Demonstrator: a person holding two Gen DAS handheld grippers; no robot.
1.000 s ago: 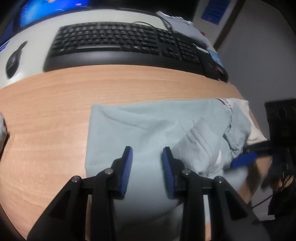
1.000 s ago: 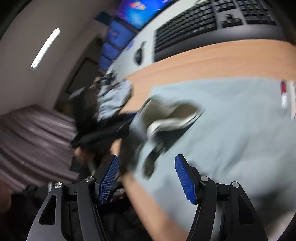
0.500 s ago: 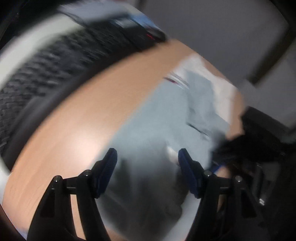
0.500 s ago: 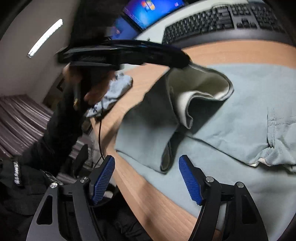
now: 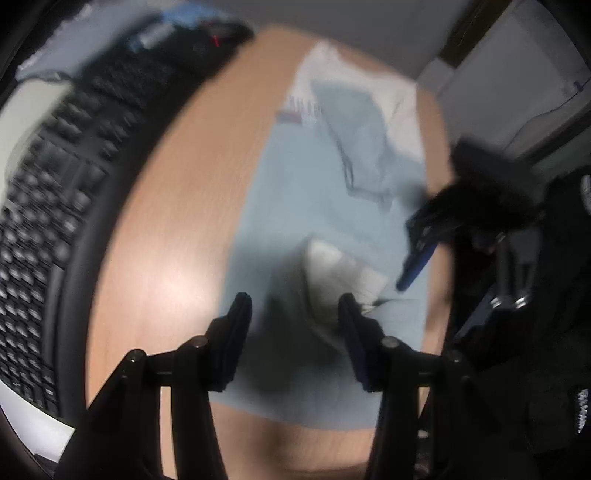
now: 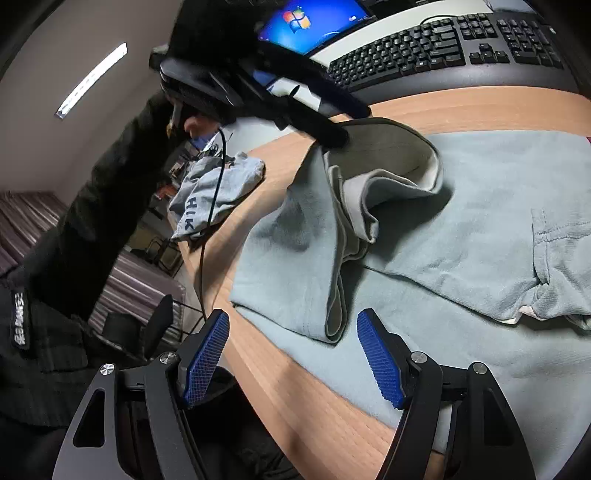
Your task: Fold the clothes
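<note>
A pale blue-green garment (image 6: 480,206) lies spread on the wooden desk (image 6: 306,391), with one end folded back over itself, its lighter inner side showing (image 6: 373,192). My right gripper (image 6: 291,354) is open and empty, hovering at the desk's near edge just short of the folded corner. My left gripper (image 5: 293,332) is open above the same garment (image 5: 306,192) in its blurred view, with nothing between the pads. In the right wrist view the left gripper's black fingers (image 6: 325,133) reach the raised fold from the upper left.
A black keyboard (image 6: 454,55) and a lit monitor (image 6: 310,22) stand behind the garment. A second crumpled grey-blue garment (image 6: 218,184) lies at the desk's left end with a black cable (image 6: 207,229) over it. The person's dark sleeve (image 6: 74,236) fills the left.
The left gripper opened and swung from facing the keyboard to looking along the garment. One end of the garment was lifted and folded over. The right gripper stayed open and drew back a little.
</note>
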